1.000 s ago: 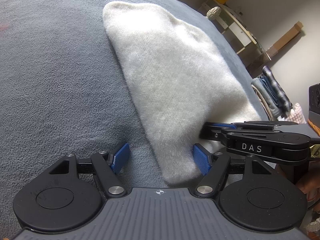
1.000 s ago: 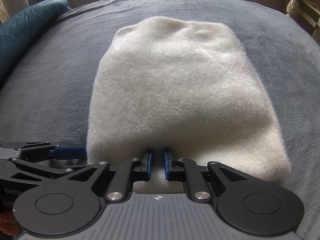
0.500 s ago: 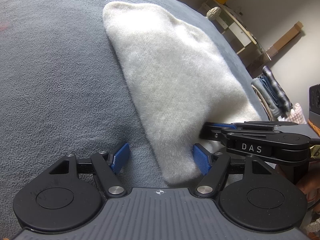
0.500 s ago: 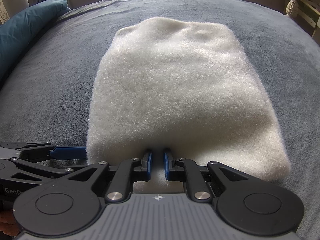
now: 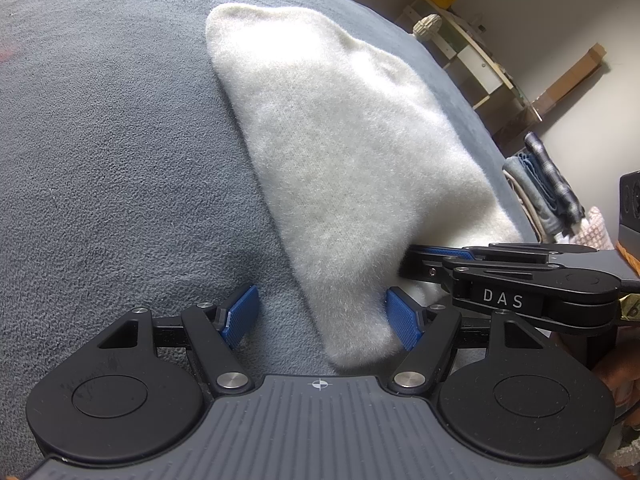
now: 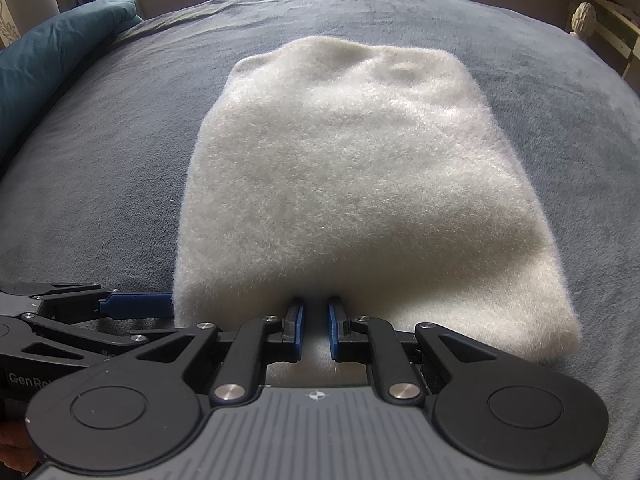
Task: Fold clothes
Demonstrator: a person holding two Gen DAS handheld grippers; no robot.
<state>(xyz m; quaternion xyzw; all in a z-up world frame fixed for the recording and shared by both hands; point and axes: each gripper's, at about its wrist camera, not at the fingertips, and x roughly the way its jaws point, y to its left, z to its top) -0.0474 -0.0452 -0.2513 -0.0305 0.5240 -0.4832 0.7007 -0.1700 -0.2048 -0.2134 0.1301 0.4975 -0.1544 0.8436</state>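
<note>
Garment: a fluffy white sweater (image 6: 360, 184), folded, flat on the grey blanket (image 6: 104, 168).
Long axis: runs away from the right gripper (image 6: 314, 326) towards the far edge.
Right gripper: jaws nearly closed, pinching the near hem.
Left gripper (image 5: 320, 316): jaws wide open, straddling the sweater's near corner.

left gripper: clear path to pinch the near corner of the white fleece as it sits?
Probably yes. The left gripper is open, and the near corner of the white fleece already lies between its fingers. The right gripper holds the same edge beside it, not between.
</note>
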